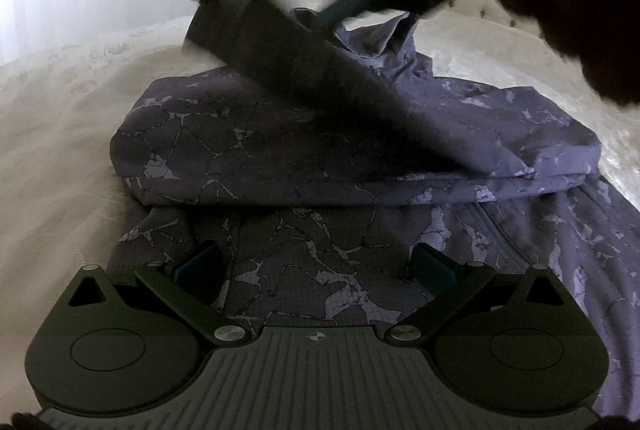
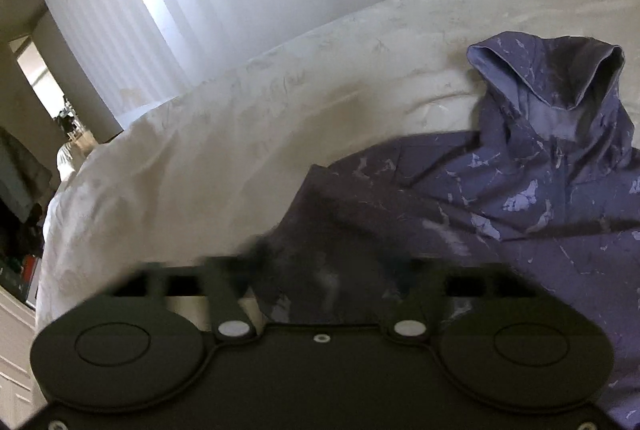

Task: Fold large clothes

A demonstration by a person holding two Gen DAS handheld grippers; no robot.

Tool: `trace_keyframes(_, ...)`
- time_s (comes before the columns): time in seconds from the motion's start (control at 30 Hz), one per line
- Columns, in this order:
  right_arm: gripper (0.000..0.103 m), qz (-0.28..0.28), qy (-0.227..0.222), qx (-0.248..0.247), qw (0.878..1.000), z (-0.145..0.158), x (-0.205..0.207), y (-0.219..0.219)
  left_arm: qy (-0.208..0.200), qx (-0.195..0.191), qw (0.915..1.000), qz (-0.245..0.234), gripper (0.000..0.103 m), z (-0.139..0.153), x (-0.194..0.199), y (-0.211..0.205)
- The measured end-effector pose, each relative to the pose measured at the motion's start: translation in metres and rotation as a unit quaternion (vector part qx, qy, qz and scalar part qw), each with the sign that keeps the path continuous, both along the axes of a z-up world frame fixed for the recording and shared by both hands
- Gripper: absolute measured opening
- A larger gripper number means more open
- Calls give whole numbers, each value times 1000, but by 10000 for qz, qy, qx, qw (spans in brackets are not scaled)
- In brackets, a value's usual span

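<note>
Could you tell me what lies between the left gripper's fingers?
In the left wrist view, only the purple jacket lies between the open left gripper's fingers, spread on the white bed.

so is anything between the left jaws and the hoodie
Nothing visible. The left gripper has its jaws wide apart right over the purple patterned hoodie on the white bed, with only fabric between them. The right gripper lifts a sleeve further back, clear of that path.
</note>
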State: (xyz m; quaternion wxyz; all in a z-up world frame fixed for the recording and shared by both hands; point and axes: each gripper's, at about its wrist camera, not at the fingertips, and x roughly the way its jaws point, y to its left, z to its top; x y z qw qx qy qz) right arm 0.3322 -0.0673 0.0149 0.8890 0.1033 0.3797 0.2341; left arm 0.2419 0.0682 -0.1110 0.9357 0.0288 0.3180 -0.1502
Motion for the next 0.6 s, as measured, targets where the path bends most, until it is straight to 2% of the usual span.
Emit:
trace_keyframes(0.17, 79, -107, -200, -277, 9994, 0, -15, -29, 2, 14, 10000, 0, 103, 0, 0, 0)
trace_keyframes(0.4, 79, -916, -207, -589, 9938, -20, -39, -119, 22, 59, 10000, -11, 103, 3, 1, -2)
trace_keyframes(0.5, 79, -1519, -49, -700, 9859, -43, -48, -170, 43, 35, 10000, -75, 103, 7, -1, -2)
trace_keyframes(0.6, 79, -2429, 173, -885, 9659, -72, -59, -223, -13, -86, 9998, -197, 102, 17, -8, 0)
